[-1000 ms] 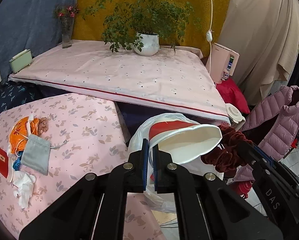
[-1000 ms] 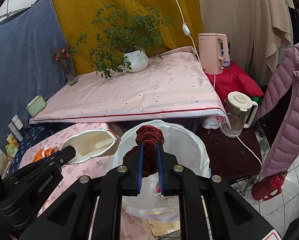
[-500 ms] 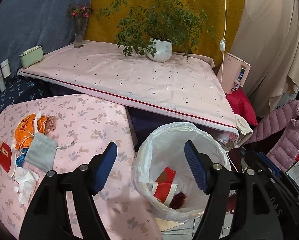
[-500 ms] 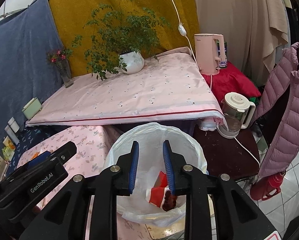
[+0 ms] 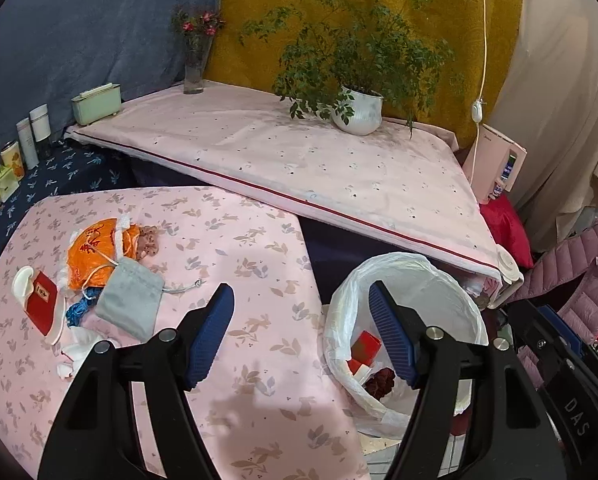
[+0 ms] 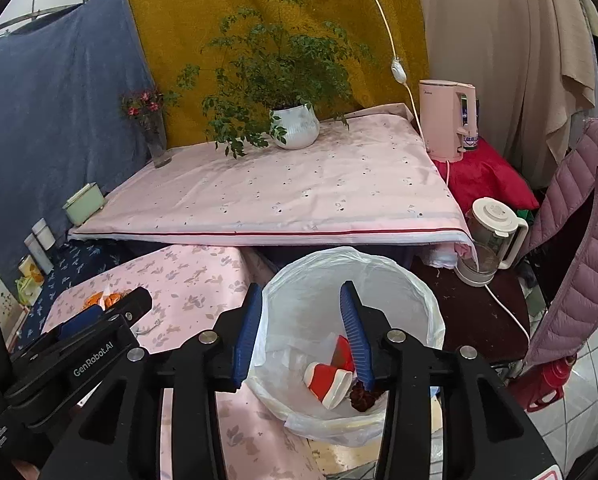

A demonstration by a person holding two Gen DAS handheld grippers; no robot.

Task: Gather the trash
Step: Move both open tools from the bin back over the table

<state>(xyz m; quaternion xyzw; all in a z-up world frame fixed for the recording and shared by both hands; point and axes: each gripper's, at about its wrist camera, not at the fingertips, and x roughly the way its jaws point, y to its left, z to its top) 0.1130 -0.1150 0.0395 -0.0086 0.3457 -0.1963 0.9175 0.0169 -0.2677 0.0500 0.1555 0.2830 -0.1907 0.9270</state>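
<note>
Both tools hang with jaws spread and nothing between them: the left hand-held gripper (image 5: 301, 308) spans the right edge of the pink-clothed bench (image 5: 227, 360) and the bin, while the right hand-held gripper (image 6: 301, 304) sits directly above the white-lined trash bin (image 6: 427, 300). Inside the bin lie a red-and-white paper cup (image 6: 327, 380) and a dark red scrunchie (image 6: 361, 396), touching each other. At the far left of the bench a cluster remains: an orange bag (image 5: 95, 252), a grey drawstring pouch (image 5: 131, 306), a red-and-white carton (image 5: 39, 300) and crumpled white tissue (image 5: 79, 348).
</note>
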